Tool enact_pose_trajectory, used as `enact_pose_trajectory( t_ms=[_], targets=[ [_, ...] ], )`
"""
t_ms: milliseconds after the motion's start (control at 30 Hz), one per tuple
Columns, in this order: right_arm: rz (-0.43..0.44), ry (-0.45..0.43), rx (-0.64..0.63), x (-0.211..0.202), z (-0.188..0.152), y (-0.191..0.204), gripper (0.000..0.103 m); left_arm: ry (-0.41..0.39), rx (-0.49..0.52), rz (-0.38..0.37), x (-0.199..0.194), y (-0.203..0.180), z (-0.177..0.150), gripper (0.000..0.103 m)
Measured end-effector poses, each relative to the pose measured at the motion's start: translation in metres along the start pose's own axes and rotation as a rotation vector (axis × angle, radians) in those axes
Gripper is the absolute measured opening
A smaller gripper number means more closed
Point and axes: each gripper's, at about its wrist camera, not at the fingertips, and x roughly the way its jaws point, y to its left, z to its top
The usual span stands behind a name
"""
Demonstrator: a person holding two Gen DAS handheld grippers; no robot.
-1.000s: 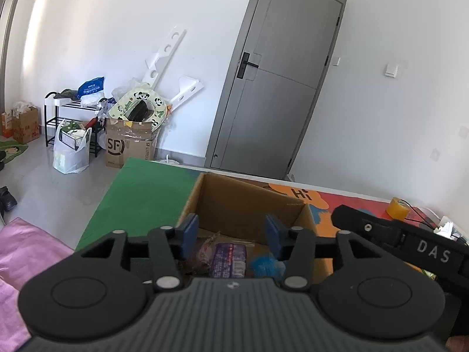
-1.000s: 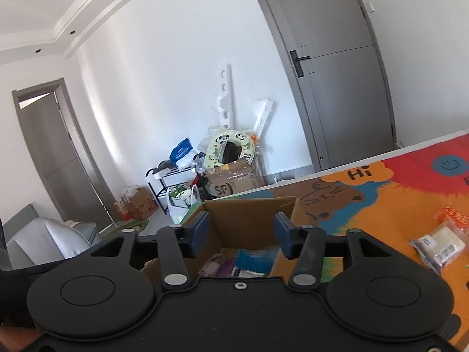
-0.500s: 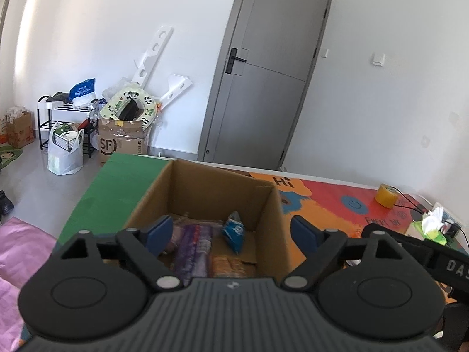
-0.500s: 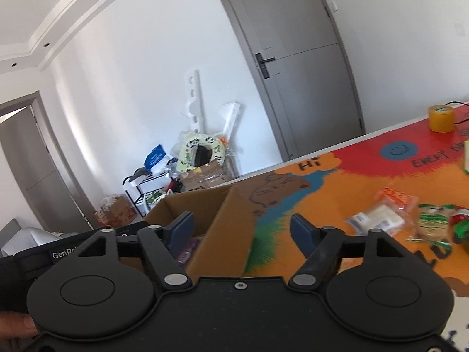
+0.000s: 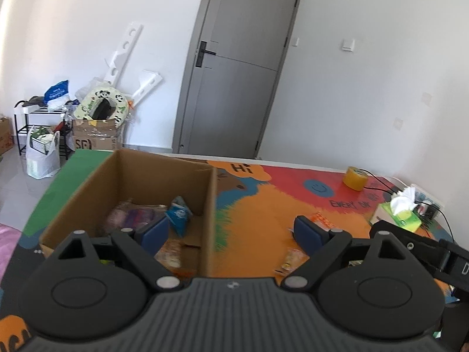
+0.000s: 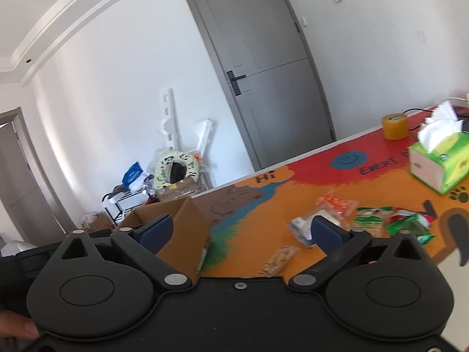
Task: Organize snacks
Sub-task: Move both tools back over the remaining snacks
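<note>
An open cardboard box (image 5: 152, 173) stands on the colourful mat and holds several snack packets, among them a blue one (image 5: 178, 215). My left gripper (image 5: 231, 233) is open and empty, held above the box's right wall. My right gripper (image 6: 241, 231) is open and empty, between the box (image 6: 184, 228) and loose snacks on the mat: a pale wrapped packet (image 6: 302, 226), an orange packet (image 6: 337, 202), a small one (image 6: 278, 259) and green packets (image 6: 407, 226). In the left wrist view an orange packet (image 5: 321, 220) and a small packet (image 5: 290, 259) lie right of the box.
A green tissue box (image 6: 439, 161) and a yellow tape roll (image 6: 394, 126) stand at the mat's far right, with black cables behind. Both also show in the left wrist view, tissue box (image 5: 398, 214) and tape roll (image 5: 356, 177). Clutter and a grey door lie beyond.
Both grippers have opened wide and swung right, away from the box interior. The loose snacks on the mat have come into the right wrist view.
</note>
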Motion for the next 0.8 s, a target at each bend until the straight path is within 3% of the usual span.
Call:
enact_pose_trajectory(
  t_ms=[533, 800],
  targets=[
    [-0.09, -0.009, 0.038, -0.034, -0.004, -0.05, 0.103, 0.021, 0.048, -0.073, 0.009, -0.048, -0.014, 0.098],
    [-0.128, 0.001, 0.065, -0.041, -0.006, -0.076, 0.103, 0.077, 0.061, -0.094, 0.027, -0.065, -0.02, 0.098]
  ],
)
